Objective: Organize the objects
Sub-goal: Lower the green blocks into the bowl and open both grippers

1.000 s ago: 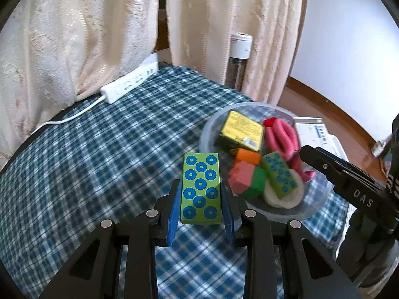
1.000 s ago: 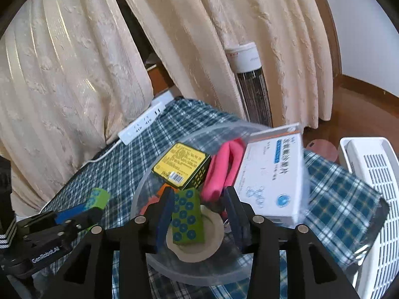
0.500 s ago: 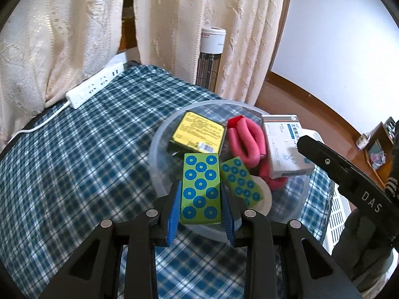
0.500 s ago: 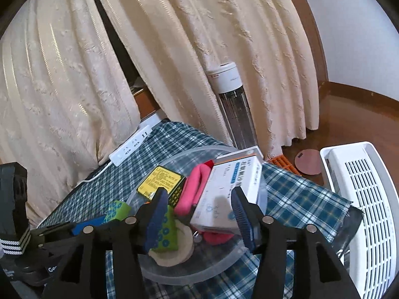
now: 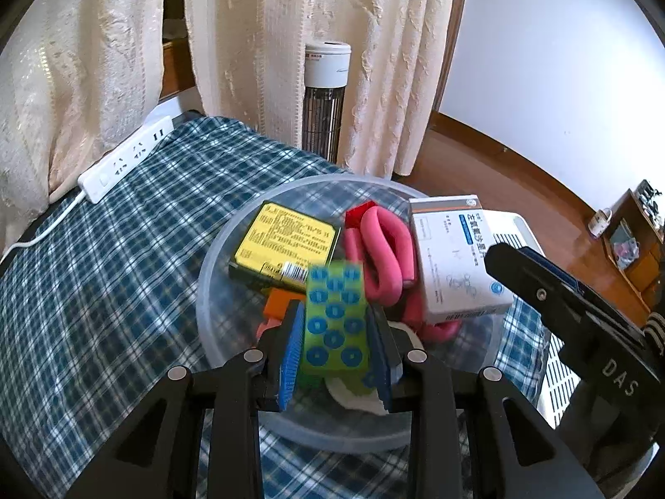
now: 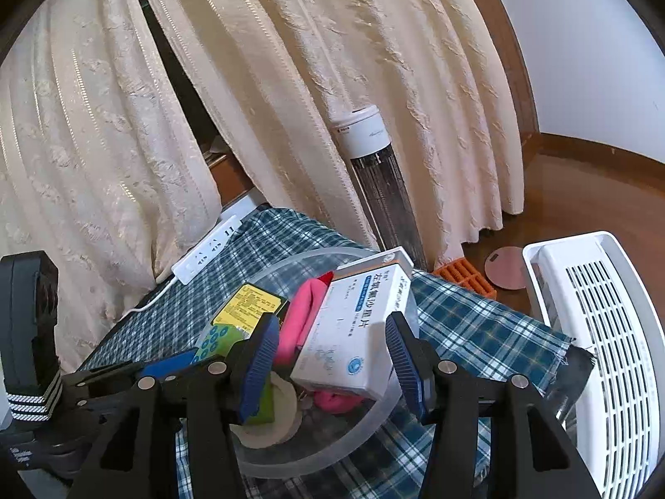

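Note:
My left gripper is shut on a green block with blue dots and holds it over the clear plastic bowl. The bowl holds a yellow box, a pink foam loop, a white medicine box, an orange block and a pale disc. My right gripper is open and empty, raised above the bowl with the medicine box seen between its fingers. The left gripper and its green block show at the lower left there.
The bowl sits on a blue checked cloth. A white power strip lies at the cloth's far edge by cream curtains. A tower heater stands behind. A white slatted appliance is beside the table on the right.
My left gripper has carried the green block further over the bowl. My right gripper has let go of the other green block, opened wider and risen away from the bowl.

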Available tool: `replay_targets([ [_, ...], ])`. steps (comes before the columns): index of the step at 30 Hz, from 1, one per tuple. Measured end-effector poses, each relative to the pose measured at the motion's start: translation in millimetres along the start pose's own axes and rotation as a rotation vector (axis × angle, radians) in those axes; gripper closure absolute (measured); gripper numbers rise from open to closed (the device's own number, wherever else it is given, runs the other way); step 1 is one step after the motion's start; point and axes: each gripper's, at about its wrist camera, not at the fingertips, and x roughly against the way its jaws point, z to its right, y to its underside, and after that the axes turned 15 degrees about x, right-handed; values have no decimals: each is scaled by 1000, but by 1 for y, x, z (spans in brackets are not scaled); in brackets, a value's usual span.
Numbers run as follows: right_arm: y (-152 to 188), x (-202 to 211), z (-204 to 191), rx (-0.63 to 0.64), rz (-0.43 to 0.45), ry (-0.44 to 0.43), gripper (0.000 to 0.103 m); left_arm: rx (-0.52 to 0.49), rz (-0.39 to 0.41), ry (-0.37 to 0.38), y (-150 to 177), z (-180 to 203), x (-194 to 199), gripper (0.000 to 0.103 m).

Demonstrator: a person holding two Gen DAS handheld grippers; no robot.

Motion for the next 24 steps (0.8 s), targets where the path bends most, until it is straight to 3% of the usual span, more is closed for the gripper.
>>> replay_targets([
  [10,-1,4,3,2,4,20,46,-4,10,-1,-7,4,-9,71],
  [13,0,4,2,2,0,19,42,-4,9,-9,-7,3,-9,69],
  [17,1,4,0,7,-11,20,40,1,23,-26,-4,-1,-5,52],
  [24,4,9,-2,6,-16,35,29,-7,92,-67,-3,-4,11,36],
])
